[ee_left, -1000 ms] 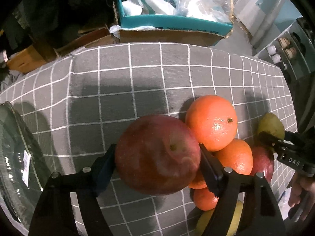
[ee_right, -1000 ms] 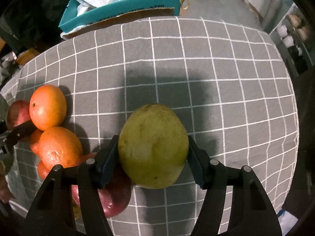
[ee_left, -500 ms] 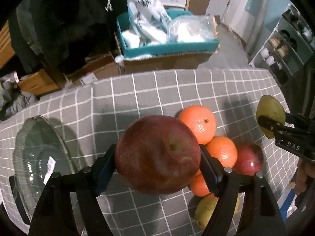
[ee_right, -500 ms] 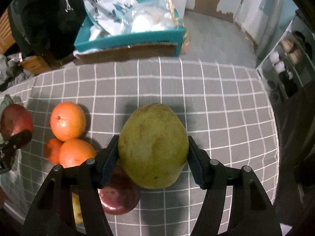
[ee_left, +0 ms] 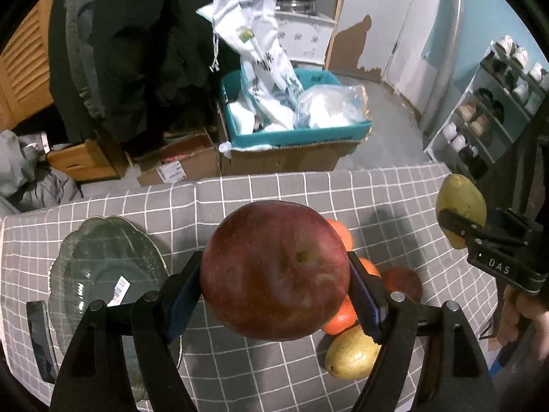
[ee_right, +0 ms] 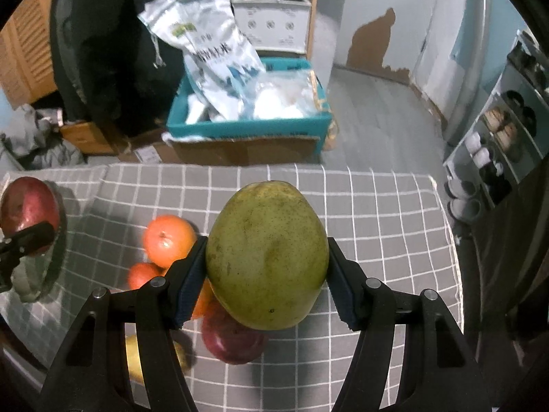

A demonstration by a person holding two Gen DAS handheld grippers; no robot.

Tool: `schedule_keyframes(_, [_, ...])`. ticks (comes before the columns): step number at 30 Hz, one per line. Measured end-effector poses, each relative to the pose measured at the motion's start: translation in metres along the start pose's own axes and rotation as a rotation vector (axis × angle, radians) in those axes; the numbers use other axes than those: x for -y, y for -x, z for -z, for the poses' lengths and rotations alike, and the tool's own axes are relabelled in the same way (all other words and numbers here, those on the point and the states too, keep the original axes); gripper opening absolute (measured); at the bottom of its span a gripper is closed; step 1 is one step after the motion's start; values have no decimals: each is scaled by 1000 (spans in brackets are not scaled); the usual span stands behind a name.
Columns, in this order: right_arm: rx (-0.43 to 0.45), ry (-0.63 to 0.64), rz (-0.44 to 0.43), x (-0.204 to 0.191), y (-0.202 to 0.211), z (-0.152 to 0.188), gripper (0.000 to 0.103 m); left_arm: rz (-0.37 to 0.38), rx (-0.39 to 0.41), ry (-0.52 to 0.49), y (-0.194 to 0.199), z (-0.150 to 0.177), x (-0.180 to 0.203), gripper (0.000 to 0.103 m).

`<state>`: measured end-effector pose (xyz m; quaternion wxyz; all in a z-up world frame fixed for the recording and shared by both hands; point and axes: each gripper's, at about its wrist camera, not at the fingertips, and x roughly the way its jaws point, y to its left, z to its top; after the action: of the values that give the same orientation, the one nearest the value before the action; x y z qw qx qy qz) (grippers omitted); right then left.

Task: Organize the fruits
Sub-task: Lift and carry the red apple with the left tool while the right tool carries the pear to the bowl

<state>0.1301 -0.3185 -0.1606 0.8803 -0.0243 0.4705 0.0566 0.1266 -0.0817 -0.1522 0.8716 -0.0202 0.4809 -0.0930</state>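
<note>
Left gripper [ee_left: 274, 288] clamps red apple [ee_left: 274, 288], right gripper [ee_right: 267, 255] clamps green pear [ee_right: 267, 255], both hiding much of the fruit pile [ee_right: 164, 243]; checked cloth [ee_right: 377, 213] bare at right

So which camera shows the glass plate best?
The left wrist view. There the glass plate lies on the checked cloth, left of the red apple held in the left tool, with its wavy rim and a sticker showing. The right wrist view catches only a dim sliver at its left edge.

Past my checked cloth [ee_left: 103, 206] sits a teal box [ee_left: 295, 134] of white bags [ee_left: 264, 65]; shoe rack [ee_left: 494, 103] right, cardboard boxes [ee_left: 171, 168] left.
</note>
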Motion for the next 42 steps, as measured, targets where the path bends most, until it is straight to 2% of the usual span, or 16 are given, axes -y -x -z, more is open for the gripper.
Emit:
schedule_keyframes(12, [96,26,-59,-33,43,-14,65,-9,96,0,50,2,-17,80])
schedule_keyframes(24, [176,85,-114,-82,78,-28,65,-39,156,51,86,11,-58,80])
schedule_keyframes(30, [181,129,-147,-115,78,-35,65,-78,165,87,94,19,-84,80])
schedule_keyframes(42, [130,197,-235,-180,60,-38,65,-144,132,174,90,40,-141,80])
